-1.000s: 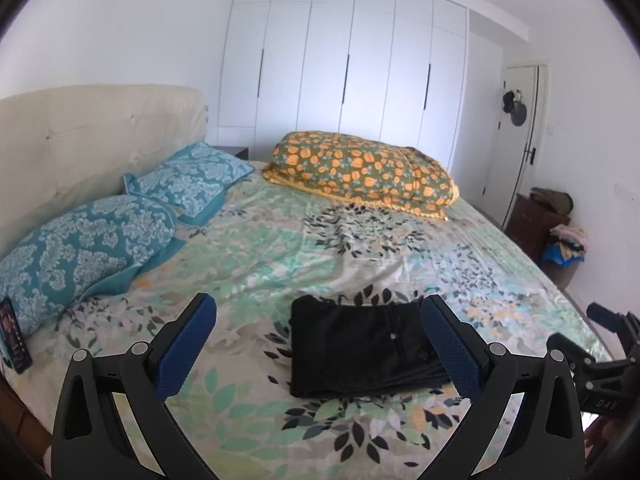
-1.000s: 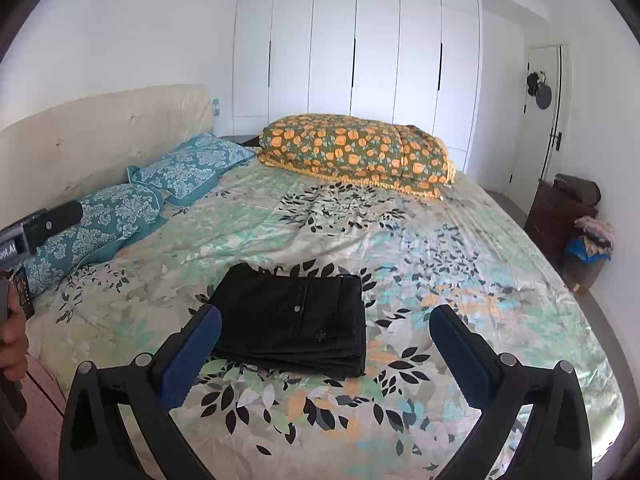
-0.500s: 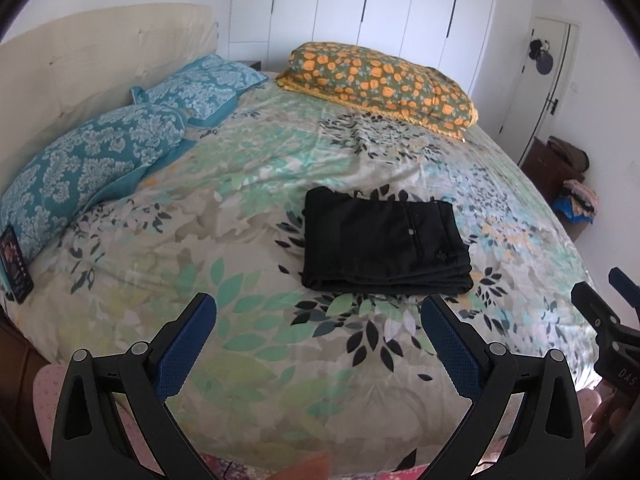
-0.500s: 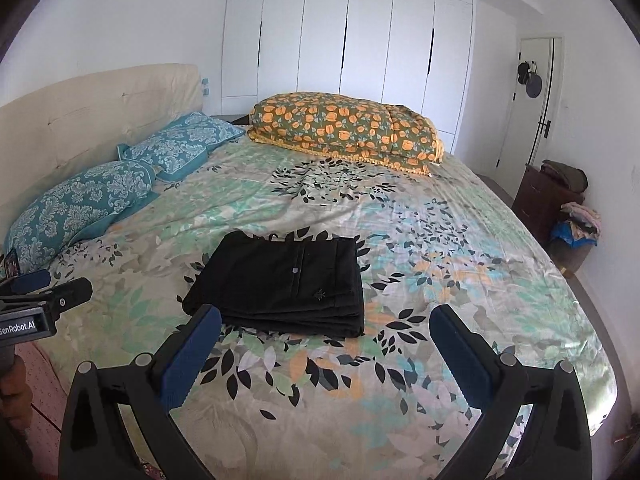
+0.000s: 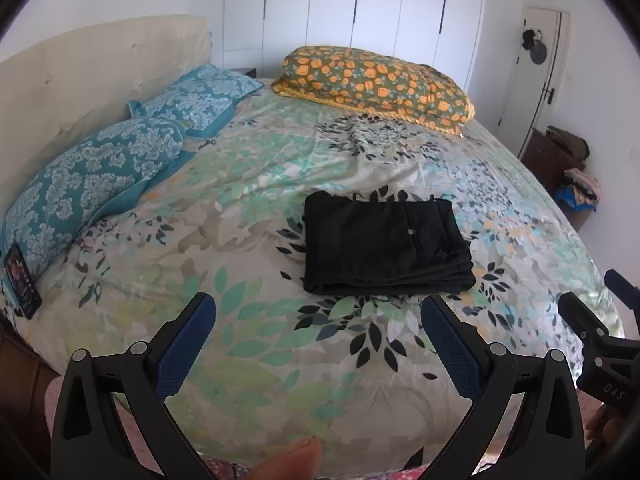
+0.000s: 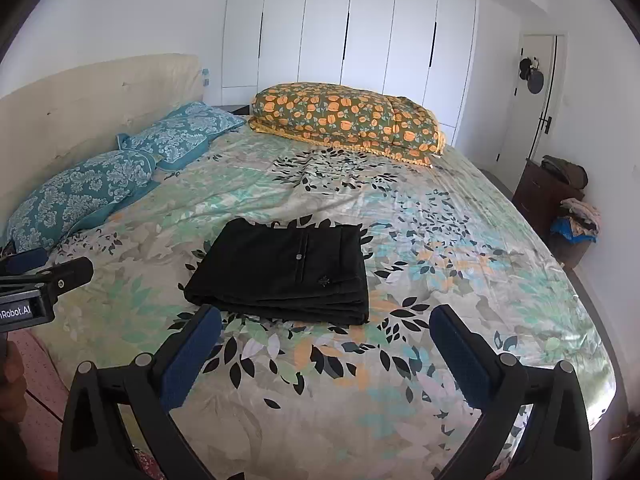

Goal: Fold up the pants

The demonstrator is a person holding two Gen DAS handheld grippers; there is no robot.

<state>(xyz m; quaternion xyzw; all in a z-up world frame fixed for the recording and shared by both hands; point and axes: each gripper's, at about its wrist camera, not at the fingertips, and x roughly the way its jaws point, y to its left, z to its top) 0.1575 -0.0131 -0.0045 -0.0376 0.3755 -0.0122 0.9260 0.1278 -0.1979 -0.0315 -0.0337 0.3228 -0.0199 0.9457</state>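
The black pants [image 5: 384, 250] lie folded into a flat rectangle on the floral bedspread [image 5: 248, 200], with a button on top. They also show in the right wrist view [image 6: 284, 272]. My left gripper [image 5: 318, 312] is open and empty, hanging above the near bed edge, short of the pants. My right gripper [image 6: 325, 322] is open and empty, its fingertips just in front of the folded stack's near edge. The right gripper's side shows in the left wrist view [image 5: 592, 336], and the left gripper shows in the right wrist view [image 6: 44, 280].
Two teal pillows [image 5: 100, 176] lie by the beige headboard [image 5: 80, 72]. A folded orange floral quilt [image 5: 376, 80] sits at the far side. A phone [image 5: 22, 280] lies at the left bed edge. A dark cabinet with clothes [image 6: 560, 196] stands right, near a door.
Both grippers have pulled back and risen from the pants, staying open. The folded pants have not moved.
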